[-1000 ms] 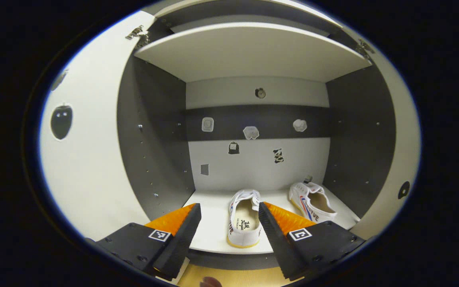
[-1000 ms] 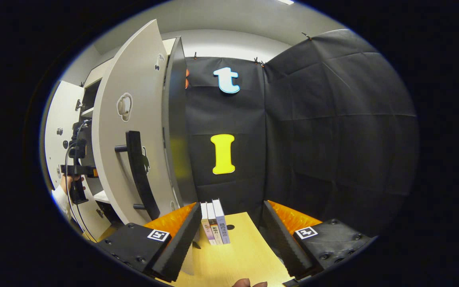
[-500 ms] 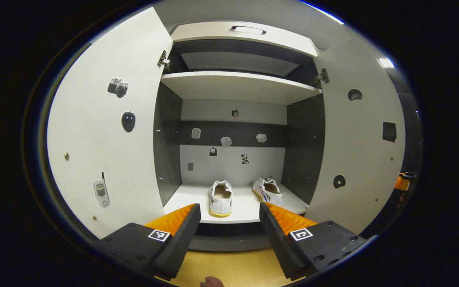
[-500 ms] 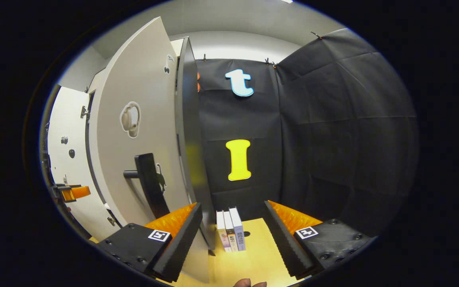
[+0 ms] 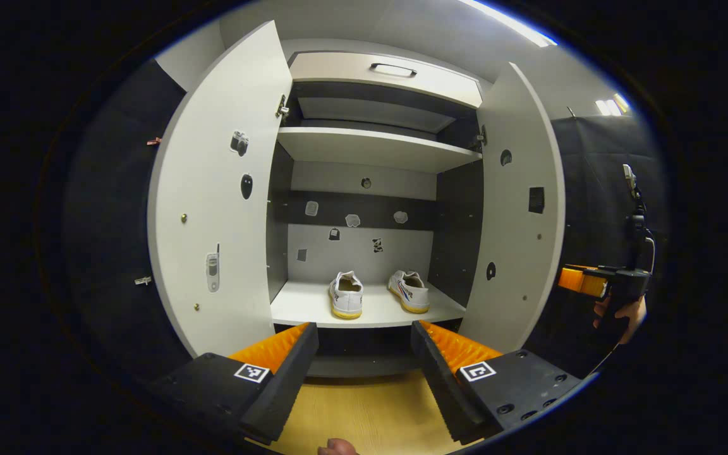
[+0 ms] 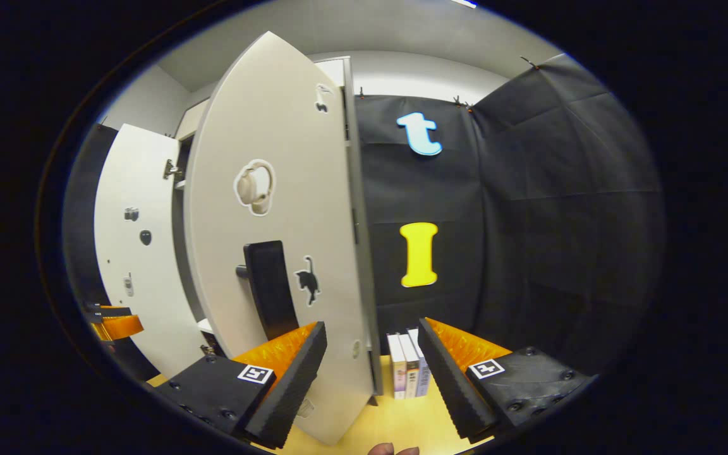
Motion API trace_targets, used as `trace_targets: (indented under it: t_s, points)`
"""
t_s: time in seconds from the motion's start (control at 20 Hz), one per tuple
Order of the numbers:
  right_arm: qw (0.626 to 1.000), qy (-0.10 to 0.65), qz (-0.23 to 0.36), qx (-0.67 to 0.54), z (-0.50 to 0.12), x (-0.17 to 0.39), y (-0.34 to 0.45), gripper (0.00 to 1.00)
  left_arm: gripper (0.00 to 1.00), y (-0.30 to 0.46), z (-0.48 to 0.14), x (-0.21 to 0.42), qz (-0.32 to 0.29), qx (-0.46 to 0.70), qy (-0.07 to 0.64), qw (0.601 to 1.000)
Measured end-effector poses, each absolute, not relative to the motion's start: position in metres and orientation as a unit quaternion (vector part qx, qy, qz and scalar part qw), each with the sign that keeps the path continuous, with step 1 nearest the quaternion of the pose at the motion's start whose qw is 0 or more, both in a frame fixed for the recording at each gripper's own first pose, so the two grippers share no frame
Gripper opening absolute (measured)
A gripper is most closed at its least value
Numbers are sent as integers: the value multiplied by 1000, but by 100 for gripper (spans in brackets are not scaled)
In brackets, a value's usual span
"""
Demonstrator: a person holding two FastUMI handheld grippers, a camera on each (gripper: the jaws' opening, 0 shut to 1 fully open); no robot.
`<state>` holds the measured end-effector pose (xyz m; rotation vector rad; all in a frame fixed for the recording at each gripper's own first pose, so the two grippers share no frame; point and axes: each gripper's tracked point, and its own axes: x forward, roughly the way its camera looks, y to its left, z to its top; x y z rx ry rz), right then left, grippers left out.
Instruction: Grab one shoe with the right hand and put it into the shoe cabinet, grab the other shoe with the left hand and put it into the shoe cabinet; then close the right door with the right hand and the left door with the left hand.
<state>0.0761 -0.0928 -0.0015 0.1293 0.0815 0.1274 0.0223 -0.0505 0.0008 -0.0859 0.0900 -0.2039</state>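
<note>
- Both shoes (image 5: 346, 295) (image 5: 409, 291) sit on the shoe cabinet's lower shelf (image 5: 301, 309); doors stand open.
- Right gripper (image 6: 370, 370) spread, empty, straddling the right door (image 6: 288, 253) edge: a glancing push could slip off.
- Left gripper (image 5: 364, 373) spread, empty, above the desk (image 5: 364, 417).
</note>
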Motion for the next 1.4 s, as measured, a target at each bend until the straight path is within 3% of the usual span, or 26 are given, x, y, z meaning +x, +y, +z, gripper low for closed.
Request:
trace_targets:
  t_s: [0.35,0.55,1.0,1.4]
  points:
    - [978,59,180,91,-9,51,54,98,93,46,0,-5,-18,-46,41,998]
    - [971,70,204,108,-14,36,96,98,93,112,6,-9,40,-39,33,998]
    - [973,66,188,113,-12,21,106,98,95,205,21,25,109,-24,6,994]
    - [980,61,158,107,-10,24,83,98,93,207,20,52,100,-4,4,995]
